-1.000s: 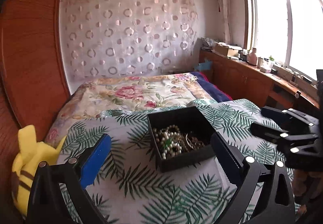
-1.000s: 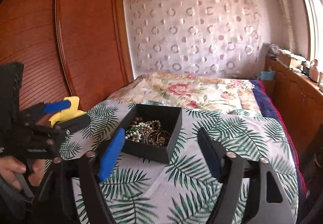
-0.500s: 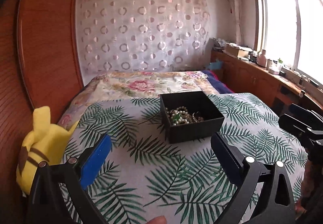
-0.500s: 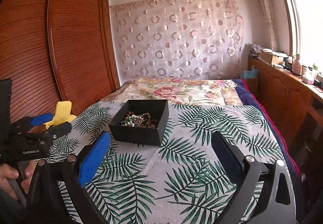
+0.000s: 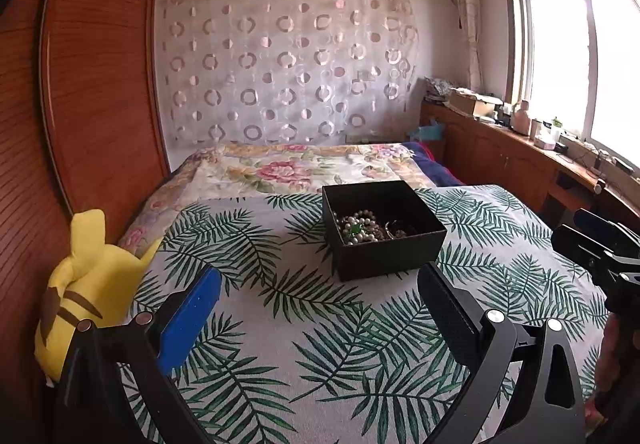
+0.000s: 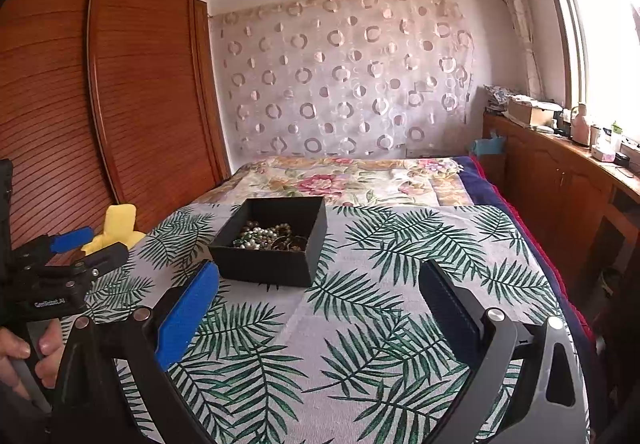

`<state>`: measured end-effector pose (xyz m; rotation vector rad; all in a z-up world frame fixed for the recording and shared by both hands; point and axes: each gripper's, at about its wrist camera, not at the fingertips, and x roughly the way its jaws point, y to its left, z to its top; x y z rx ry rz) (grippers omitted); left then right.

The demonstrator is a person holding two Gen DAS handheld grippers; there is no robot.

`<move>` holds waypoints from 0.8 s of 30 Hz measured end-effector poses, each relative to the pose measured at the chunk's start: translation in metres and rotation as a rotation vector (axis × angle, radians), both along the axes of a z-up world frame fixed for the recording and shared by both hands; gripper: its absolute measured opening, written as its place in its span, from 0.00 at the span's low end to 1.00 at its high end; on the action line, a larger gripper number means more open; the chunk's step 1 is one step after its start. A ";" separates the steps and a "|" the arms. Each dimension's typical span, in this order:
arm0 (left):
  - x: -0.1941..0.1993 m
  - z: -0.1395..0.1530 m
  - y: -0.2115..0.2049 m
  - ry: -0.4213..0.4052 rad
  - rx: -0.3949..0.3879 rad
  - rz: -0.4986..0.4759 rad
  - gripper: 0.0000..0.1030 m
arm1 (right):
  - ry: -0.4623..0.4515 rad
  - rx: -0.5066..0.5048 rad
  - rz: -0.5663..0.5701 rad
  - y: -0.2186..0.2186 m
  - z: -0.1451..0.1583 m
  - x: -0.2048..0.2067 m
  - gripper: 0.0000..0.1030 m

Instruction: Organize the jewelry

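Item: black jewelry box (image 5: 384, 230) on palm-leaf bedspread (image 5: 320, 324), holding tangled pearl necklaces (image 5: 358, 226).
Likely light, slippery, snag-prone strands; lift one loop. Left gripper (image 5: 320, 298) and right gripper (image 6: 318, 292): jaws wide apart, empty, short of box.

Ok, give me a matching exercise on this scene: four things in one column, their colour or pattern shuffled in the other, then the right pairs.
Things:
1. open box
2. plush toy
3. cloth under the box
4. pad on the left gripper's left jaw

Colours or patterns:
A. green palm leaves on a pale ground
B. blue
C. black
D. yellow

Pairs: 1-C, 2-D, 3-A, 4-B
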<state>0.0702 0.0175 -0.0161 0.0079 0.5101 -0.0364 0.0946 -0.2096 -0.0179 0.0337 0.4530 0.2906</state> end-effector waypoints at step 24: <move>-0.006 0.010 -0.002 -0.026 -0.004 0.005 0.93 | -0.002 0.010 -0.001 -0.001 -0.001 -0.001 0.98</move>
